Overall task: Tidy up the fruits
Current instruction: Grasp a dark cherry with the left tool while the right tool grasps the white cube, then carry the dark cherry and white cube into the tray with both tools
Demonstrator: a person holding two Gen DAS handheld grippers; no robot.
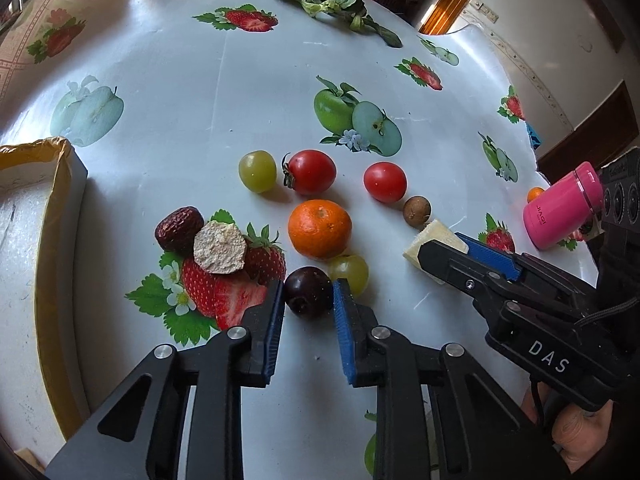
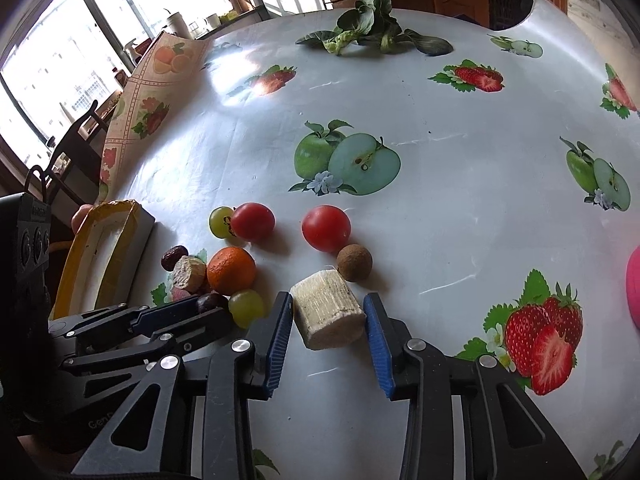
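Pink flask (labelled JIAQI), hand-held gripper marked DAS

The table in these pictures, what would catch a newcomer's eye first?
Probably the cluster of small fruit mid-table: a bright orange mandarin with two red tomatoes just behind it. Next, the two grippers: the left gripper straddles a dark plum, and the right gripper straddles a pale cut chunk. Leafy greens lie at the far edge.
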